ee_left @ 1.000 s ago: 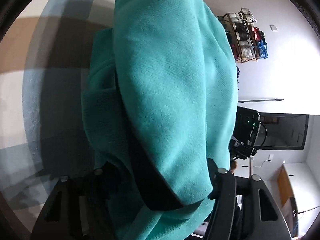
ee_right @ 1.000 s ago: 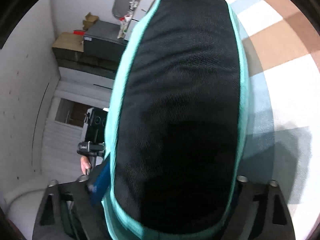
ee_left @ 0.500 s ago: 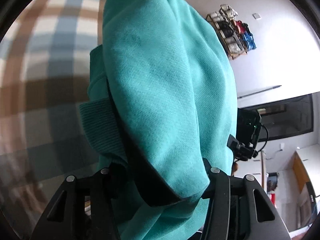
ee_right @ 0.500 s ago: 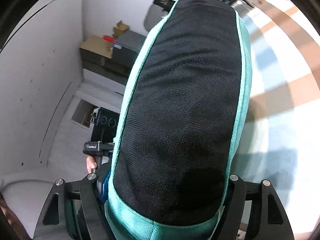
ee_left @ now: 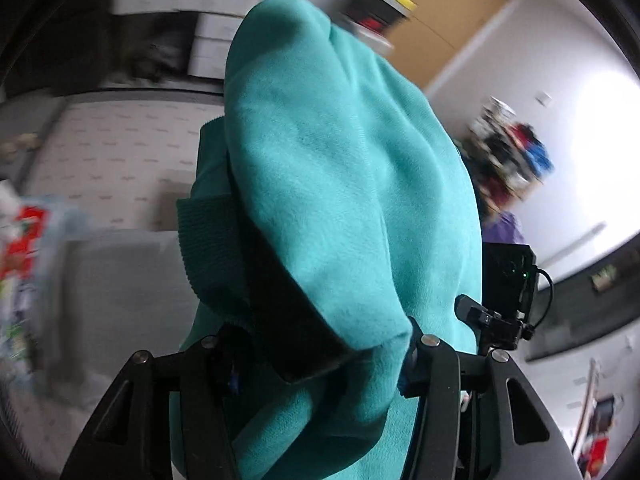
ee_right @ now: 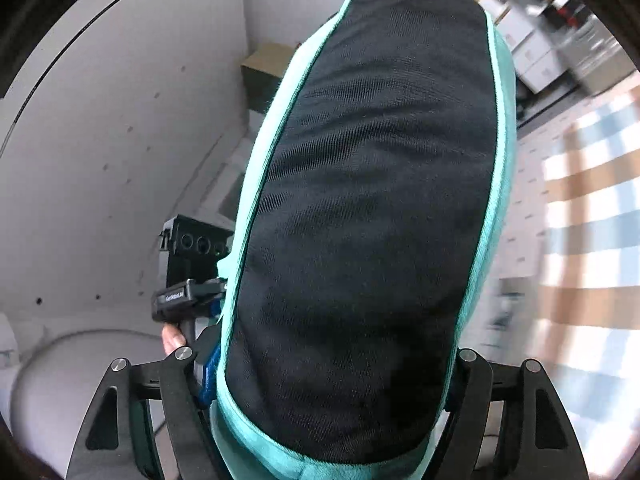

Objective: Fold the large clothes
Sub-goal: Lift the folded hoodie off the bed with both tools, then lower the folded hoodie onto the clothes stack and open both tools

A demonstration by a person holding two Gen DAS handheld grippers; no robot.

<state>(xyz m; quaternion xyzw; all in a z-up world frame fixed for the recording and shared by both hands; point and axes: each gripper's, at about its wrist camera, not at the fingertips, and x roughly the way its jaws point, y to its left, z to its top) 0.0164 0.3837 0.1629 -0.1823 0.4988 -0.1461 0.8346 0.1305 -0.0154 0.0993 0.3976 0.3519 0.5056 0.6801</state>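
A teal sweatshirt (ee_left: 340,200) with a black mesh lining fills both views. My left gripper (ee_left: 320,360) is shut on a bunched fold of it, with a ribbed cuff (ee_left: 200,240) at the left; the cloth drapes over the fingers and hides the tips. My right gripper (ee_right: 332,384) is shut on another part of the sweatshirt (ee_right: 500,160), whose black lining (ee_right: 360,220) faces the camera. The garment is held up in the air. Each view shows the other gripper beside the cloth, in the left wrist view (ee_left: 504,292) and in the right wrist view (ee_right: 188,276).
In the left wrist view, a wooden door (ee_left: 452,20), white drawers (ee_left: 216,44) and a shoe rack (ee_left: 512,152) stand in the room behind, all blurred. In the right wrist view, a checkered cloth surface (ee_right: 592,220) lies at the right and a white wall (ee_right: 120,140) at the left.
Both grippers have lifted and tilted up with the sweatshirt. The checkered surface has dropped out of the left view, and the room behind now shows with motion blur.
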